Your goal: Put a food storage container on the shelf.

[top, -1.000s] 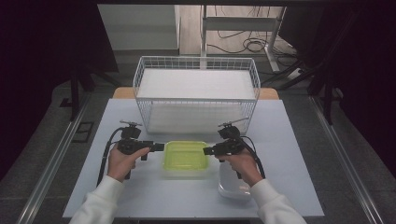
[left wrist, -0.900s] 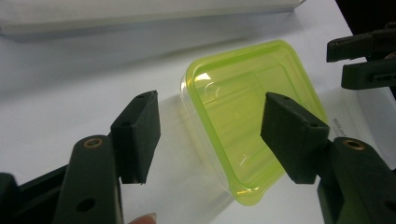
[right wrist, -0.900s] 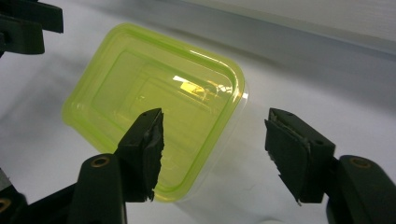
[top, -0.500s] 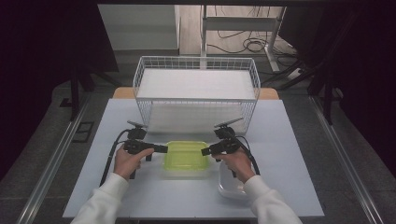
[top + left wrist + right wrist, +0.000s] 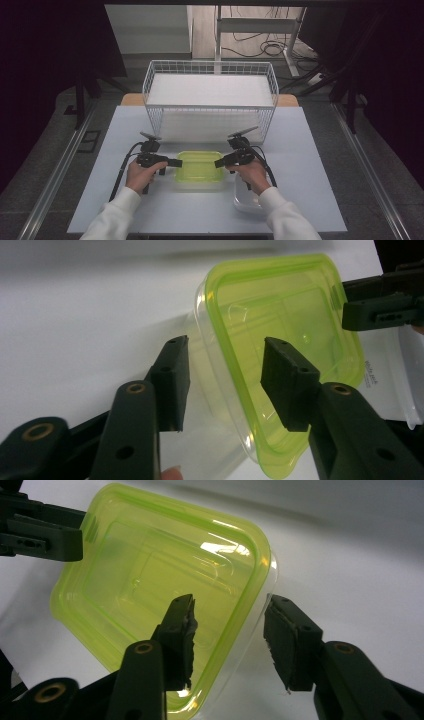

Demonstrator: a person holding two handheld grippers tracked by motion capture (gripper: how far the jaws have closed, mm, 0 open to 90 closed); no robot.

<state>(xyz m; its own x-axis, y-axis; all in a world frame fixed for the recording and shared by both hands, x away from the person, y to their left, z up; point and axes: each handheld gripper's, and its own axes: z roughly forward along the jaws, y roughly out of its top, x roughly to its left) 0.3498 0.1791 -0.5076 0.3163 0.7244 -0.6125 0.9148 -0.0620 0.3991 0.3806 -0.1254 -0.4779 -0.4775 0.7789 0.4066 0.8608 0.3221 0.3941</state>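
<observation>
green-lidded container (image 5: 199, 166) sits on table (image 5: 310, 165) just before wire basket (image 5: 210, 95). left gripper (image 5: 172, 162) and right gripper (image 5: 219, 163) straddle opposite lid edges, jaws half open, just closing, not yet pressing. best practice: close evenly, lift level.

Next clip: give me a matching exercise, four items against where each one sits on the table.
Things:
1. wire basket
2. green-lidded container
3. clear tray
4. left gripper

Places:
A. under the person's right forearm, near the front edge
B. at the container's left rim, jaws either side of it
C. far side of the table
D. midway between both grippers

Pairs: 1-C, 2-D, 3-A, 4-B
</observation>
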